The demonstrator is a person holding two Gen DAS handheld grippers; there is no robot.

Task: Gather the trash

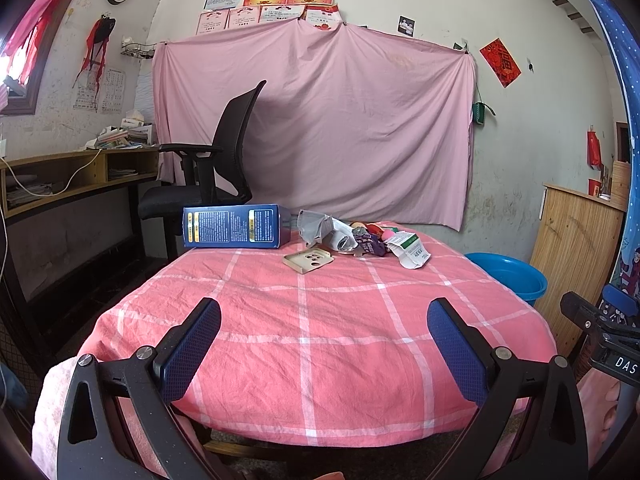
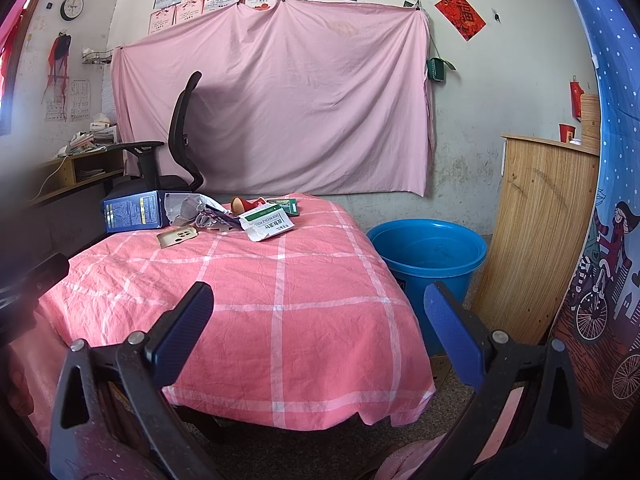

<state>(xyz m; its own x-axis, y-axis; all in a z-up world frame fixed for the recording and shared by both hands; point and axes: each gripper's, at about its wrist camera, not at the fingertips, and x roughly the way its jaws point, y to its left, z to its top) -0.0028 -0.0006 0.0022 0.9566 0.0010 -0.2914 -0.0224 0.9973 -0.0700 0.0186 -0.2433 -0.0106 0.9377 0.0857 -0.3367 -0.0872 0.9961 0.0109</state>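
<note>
Trash lies at the far end of a table under a pink checked cloth (image 1: 320, 320): a blue carton (image 1: 236, 226) on its side, a beige phone case (image 1: 307, 260), crumpled grey packaging (image 1: 328, 234), a purple wrapper (image 1: 370, 245) and a torn white-green box (image 1: 412, 252). The same pile shows in the right wrist view: carton (image 2: 134, 211), case (image 2: 177, 237), white-green box (image 2: 268, 224). A blue plastic tub (image 2: 426, 256) stands on the floor right of the table. My left gripper (image 1: 324, 340) is open and empty over the near table edge. My right gripper (image 2: 316, 328) is open and empty, near the table's right corner.
A black office chair (image 1: 216, 176) stands behind the table's left end, beside a wooden desk (image 1: 80, 176) with papers. A wooden board (image 2: 536, 240) leans right of the tub. A pink sheet (image 1: 320, 120) hangs on the back wall. The right gripper's body (image 1: 608, 332) shows at the left view's edge.
</note>
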